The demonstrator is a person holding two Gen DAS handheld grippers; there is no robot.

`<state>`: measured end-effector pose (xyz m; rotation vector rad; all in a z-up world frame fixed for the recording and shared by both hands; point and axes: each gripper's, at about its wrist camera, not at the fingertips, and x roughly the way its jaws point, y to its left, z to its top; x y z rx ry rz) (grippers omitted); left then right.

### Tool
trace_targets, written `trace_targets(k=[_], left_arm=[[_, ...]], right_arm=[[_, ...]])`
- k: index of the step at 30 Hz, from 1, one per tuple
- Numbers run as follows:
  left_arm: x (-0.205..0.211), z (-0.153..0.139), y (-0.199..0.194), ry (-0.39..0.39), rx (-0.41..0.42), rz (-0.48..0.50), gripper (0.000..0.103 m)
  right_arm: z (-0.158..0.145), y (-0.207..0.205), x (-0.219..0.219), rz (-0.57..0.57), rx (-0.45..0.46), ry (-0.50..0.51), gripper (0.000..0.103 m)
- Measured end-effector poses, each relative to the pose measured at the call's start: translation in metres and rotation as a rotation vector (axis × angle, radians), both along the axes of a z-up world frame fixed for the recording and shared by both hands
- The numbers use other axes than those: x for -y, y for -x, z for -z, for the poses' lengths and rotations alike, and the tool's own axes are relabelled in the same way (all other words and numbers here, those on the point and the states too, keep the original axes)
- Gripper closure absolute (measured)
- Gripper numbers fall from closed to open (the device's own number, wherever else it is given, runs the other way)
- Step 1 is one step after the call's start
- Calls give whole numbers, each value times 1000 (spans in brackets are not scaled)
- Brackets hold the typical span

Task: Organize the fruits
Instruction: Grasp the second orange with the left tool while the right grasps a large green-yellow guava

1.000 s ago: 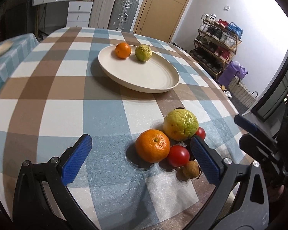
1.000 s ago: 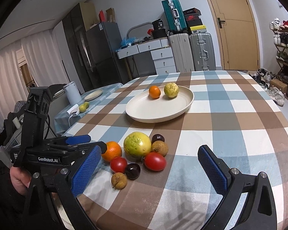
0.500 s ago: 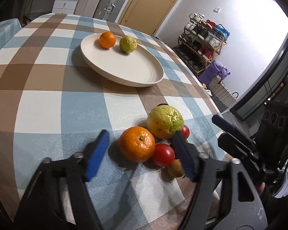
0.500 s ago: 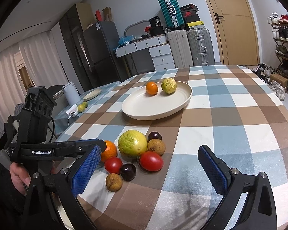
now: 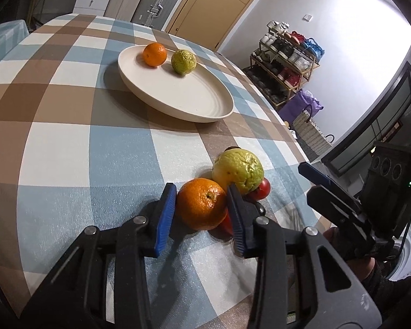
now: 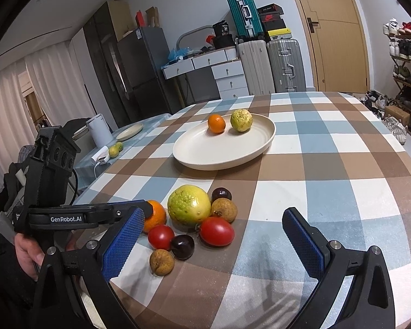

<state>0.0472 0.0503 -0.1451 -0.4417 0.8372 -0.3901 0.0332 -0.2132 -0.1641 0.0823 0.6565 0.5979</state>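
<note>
Several loose fruits lie in a cluster on the checked tablecloth: an orange, a big yellow-green guava, two red tomatoes, dark plums and brown longans. My left gripper straddles the orange; its jaws are closing, and both blue pads touch the fruit's sides. Farther back, the cream plate holds a small orange and a green guava. My right gripper hovers open just short of the cluster, with nothing between its pads.
A side table at the left carries a white kettle, a small plate and two green fruits. Suitcases and drawers stand behind, and a shoe rack at the right. The table edge curves close behind the cluster. A person's hand holds the left gripper.
The left gripper's jaws have gone from wide open to closed around the loose orange, and the gripper tilted and edged toward it. The right gripper has barely moved.
</note>
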Motion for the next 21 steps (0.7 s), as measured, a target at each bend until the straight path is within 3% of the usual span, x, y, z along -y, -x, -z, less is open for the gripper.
trace_targets(k=[21], left_arm=[[-49,-26,8,88,70,-61,68]], right_arm=[[1,-27,-52,-95,-36,141,0]])
